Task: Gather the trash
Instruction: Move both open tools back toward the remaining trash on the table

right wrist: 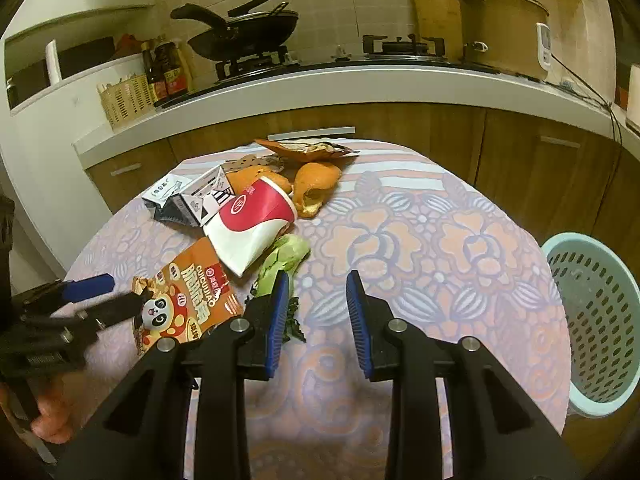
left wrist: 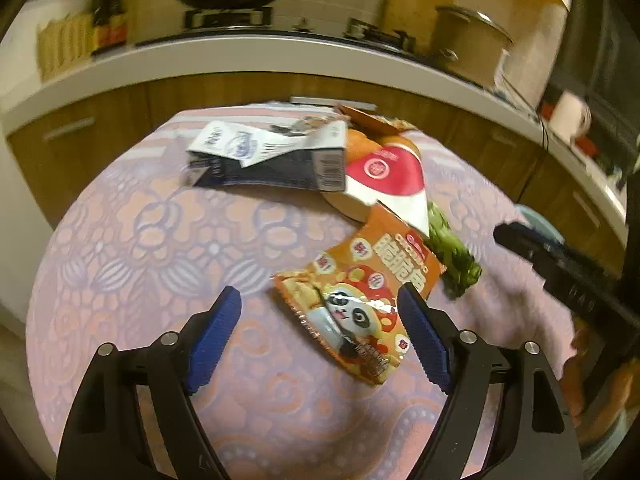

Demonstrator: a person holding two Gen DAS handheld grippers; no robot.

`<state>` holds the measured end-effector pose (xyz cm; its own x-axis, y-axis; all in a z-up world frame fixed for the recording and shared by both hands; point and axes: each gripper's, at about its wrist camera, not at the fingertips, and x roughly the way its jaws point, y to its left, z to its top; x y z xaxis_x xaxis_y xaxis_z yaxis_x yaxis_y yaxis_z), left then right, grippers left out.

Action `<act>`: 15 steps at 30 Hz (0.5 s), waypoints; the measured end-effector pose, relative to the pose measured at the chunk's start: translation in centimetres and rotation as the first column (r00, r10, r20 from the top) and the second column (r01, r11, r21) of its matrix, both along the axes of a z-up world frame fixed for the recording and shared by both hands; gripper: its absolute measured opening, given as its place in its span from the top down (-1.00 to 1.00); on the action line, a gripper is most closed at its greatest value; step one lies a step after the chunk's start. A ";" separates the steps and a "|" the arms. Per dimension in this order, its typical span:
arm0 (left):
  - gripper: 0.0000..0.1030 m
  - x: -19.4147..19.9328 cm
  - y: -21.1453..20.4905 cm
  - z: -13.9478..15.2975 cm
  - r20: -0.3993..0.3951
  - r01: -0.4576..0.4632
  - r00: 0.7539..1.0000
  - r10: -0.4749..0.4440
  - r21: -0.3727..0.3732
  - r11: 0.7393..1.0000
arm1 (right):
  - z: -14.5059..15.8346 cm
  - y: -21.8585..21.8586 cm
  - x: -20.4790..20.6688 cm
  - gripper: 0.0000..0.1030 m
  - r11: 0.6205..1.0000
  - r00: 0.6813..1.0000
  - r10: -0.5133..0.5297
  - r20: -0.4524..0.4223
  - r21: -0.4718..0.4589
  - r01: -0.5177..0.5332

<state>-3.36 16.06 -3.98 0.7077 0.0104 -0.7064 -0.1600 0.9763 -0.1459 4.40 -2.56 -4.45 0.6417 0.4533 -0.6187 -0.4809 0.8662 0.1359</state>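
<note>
An orange panda snack wrapper (left wrist: pixel 360 300) lies on the patterned table, its near half between the open fingers of my left gripper (left wrist: pixel 320 300). Beyond it lie a flattened red-and-white paper cup (left wrist: pixel 384 176), a crushed blue-white milk carton (left wrist: pixel 272 156), orange peels (right wrist: pixel 316 184) and a green vegetable scrap (left wrist: pixel 452 256). My right gripper (right wrist: pixel 318 284) is open and empty above the table, its left finger over the vegetable scrap (right wrist: pixel 280 258). The wrapper (right wrist: pixel 184 296) and my left gripper (right wrist: pixel 116 292) also show in the right wrist view.
A light-blue perforated trash basket (right wrist: pixel 592 320) stands off the table's right edge. Behind the table run wooden cabinets (right wrist: pixel 440 136) and a white counter with a wok (right wrist: pixel 244 36), a pot (right wrist: pixel 500 24), bottles and a wicker basket (right wrist: pixel 124 98).
</note>
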 end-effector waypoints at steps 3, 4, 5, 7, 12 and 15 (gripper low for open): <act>-0.58 0.8 -1.1 -0.6 -0.028 0.028 0.999 -0.027 0.030 0.999 | -0.1 -0.1 0.1 0.48 1.000 1.000 0.000 -0.005 0.006 0.000; -0.58 1.0 -1.3 -0.7 -0.038 0.034 0.999 -0.033 0.039 0.999 | -0.1 -0.1 0.2 0.48 1.000 1.000 0.001 -0.006 0.006 -0.001; -0.58 1.1 -1.6 -0.8 -0.050 0.047 0.998 -0.045 0.053 0.997 | -0.1 -0.1 0.2 0.48 1.000 1.000 0.001 -0.007 0.006 -0.001; -0.62 1.1 -2.1 -0.9 -0.056 0.066 0.996 -0.063 0.068 0.995 | -0.1 -0.1 0.2 0.48 1.000 1.000 0.000 -0.006 0.006 0.000; -0.69 1.8 -3.0 -1.4 -0.097 0.107 0.990 -0.098 0.096 0.990 | -0.1 -0.1 0.2 0.48 1.000 1.000 0.002 -0.006 0.006 -0.001; -0.73 2.3 -3.4 -1.9 -0.138 0.132 0.984 -0.116 0.113 0.985 | -0.3 -0.2 0.3 0.48 1.000 1.000 0.002 -0.017 0.010 -0.002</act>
